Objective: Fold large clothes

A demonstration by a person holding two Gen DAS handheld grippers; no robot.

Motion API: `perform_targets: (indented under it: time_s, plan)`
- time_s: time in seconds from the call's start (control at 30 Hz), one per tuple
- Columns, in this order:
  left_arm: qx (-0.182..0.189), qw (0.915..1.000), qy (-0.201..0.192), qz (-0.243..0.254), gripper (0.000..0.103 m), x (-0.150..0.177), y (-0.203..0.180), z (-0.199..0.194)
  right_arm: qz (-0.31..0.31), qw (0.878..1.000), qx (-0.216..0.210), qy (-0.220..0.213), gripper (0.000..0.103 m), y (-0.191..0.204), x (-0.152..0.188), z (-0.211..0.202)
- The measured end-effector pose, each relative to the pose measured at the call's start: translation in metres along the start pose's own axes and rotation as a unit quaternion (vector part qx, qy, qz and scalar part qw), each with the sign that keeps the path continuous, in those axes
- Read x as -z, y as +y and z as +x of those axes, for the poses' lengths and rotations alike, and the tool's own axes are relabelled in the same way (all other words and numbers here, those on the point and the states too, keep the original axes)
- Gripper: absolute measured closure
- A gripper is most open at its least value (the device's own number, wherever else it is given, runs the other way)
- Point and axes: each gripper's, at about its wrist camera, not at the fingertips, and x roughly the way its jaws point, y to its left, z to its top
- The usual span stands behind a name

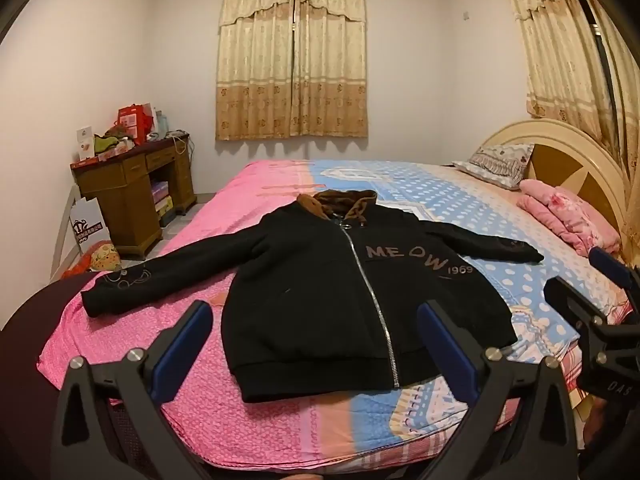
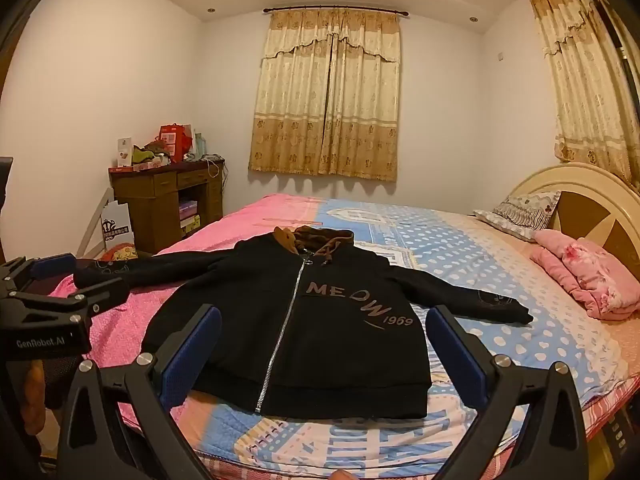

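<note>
A black zip-up hooded jacket with "MEOW 1969" on its chest lies flat and face up on the bed, sleeves spread to both sides, brown-lined hood at the far end. It also shows in the right wrist view. My left gripper is open and empty, held above the jacket's hem near the bed's front edge. My right gripper is open and empty, also above the hem. The right gripper shows at the right of the left wrist view, and the left gripper at the left of the right wrist view.
The bed has a pink and blue patterned sheet. A pillow and folded pink blanket lie by the headboard on the right. A cluttered wooden desk stands at the far left wall. Curtains hang behind.
</note>
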Motion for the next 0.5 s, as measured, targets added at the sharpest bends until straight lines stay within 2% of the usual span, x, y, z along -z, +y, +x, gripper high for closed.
perform_targets:
  time_s: [0.23, 0.5]
  plan:
    - [0.002, 1.0, 0.0, -0.006, 0.0, 0.0, 0.001, 0.0, 0.006, 1.0, 0.0, 0.002, 0.001, 0.001, 0.01, 0.003]
    - [0.0, 1.0, -0.002, -0.005, 0.0, 0.001, 0.0, -0.001, 0.011, 1.0, -0.004, 0.01, 0.001, -0.003, 0.005, 0.007]
